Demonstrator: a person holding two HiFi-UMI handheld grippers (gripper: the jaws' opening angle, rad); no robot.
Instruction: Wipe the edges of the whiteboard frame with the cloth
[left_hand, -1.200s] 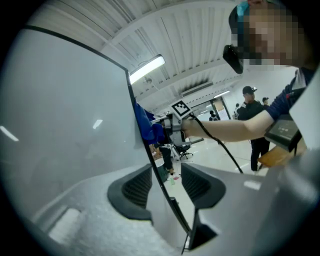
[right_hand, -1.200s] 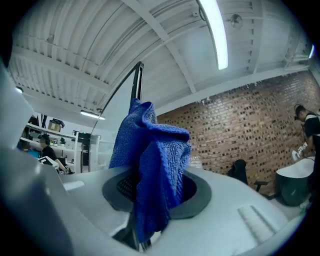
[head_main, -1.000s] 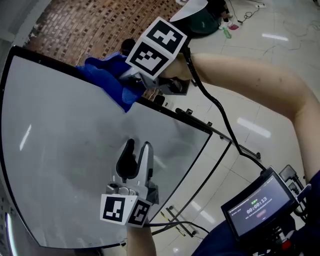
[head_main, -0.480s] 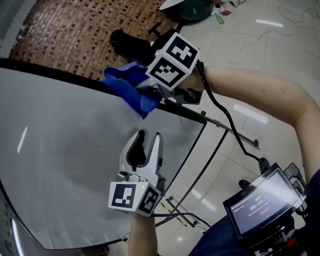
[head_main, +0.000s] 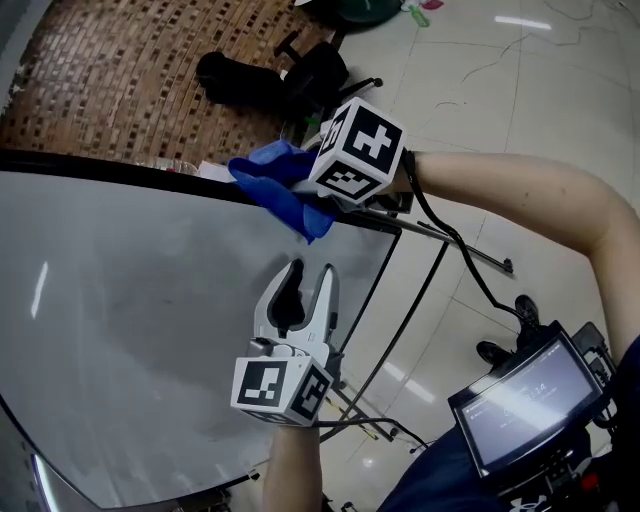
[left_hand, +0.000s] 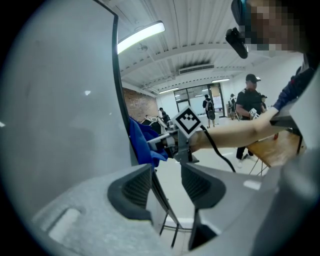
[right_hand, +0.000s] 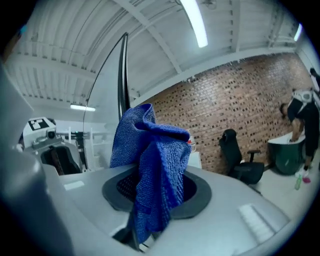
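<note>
**Wiping the whiteboard frame: cloth on the edge, close to the corner**

Your right tool (right_hand: 156, 192) is clamped on the blue cloth (right_hand: 150, 145). The cloth is bunched between the jaws, with a fat fold standing out past the tips. That makes sense, because the fold meets the frame instead of the hard jaw.

In the head view the cloth lies draped over the black frame edge (head_main: 130, 172) of the whiteboard (head_main: 150, 330), near the corner (head_main: 398, 232). The tool comes in from outside the board and across the edge. That way the cloth wraps the rim rather than smearing the white face.

Your left tool (left_hand: 166, 186) is clenched with nothing in it. It hangs in front of the board face near the other edge (head_main: 375, 292), apart from the cloth. I can't tell whether it touches the board. My read is that it's there to steady things. The board sits on a thin tube stand (head_main: 440, 290) and would likely swing under a sideways push.

My judgement is that the wipe is under way on this edge. From where the cloth sits, the corner and the edge beyond it come next. The risk is that the fold slips off the rim and bare jaw scrapes the frame. Press lightly and keep the fold leading.
</note>
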